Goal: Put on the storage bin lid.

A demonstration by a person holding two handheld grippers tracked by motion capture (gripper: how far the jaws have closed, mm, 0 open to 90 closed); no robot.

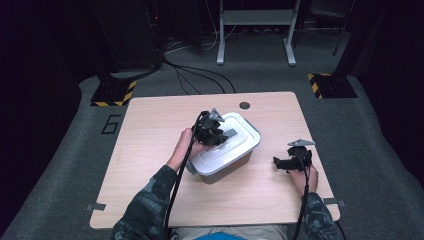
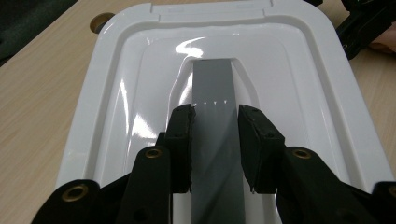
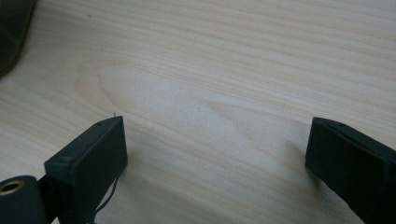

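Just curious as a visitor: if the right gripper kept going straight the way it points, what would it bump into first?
Probably the bare wooden table: the open right gripper has nothing between its jaws and looks down at the tabletop.

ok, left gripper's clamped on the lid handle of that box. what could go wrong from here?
1. The left gripper pinches the grey handle only by its side edges; on a lift the pads could slip off.
2. The right gripper hangs open over the bare table, apart from the box. If the white lid fits tightly, the whole box may rise or tip with it.
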